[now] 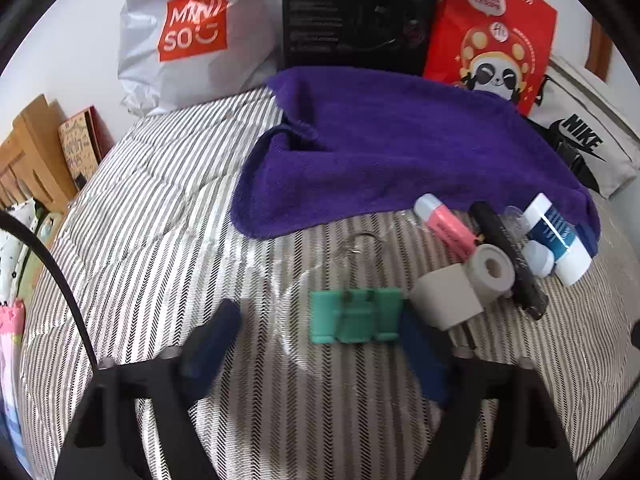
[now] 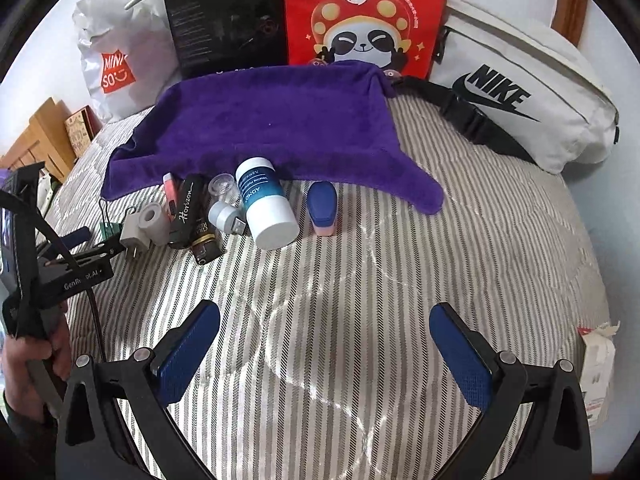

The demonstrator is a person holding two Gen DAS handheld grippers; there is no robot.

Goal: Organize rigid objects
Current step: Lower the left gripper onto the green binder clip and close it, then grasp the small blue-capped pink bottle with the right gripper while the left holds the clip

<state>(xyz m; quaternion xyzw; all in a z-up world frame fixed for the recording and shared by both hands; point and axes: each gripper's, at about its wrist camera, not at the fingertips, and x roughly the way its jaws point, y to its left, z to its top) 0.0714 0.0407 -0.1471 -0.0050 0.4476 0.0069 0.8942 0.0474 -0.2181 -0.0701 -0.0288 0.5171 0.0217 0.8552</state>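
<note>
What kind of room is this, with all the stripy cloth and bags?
Probably a bedroom, and the stripy cloth looks like a quilt on a bed. Shopping bags and a white waist bag lean against the wall behind it, and a wooden frame, perhaps a headboard, stands at one side.

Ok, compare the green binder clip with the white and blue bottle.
The green binder clip is small, flat and boxy; the white and blue bottle is a larger round cylinder. The clip sits between the left gripper fingers; the bottle lies apart, by the purple towel. Both rest on the striped bedding.
</note>
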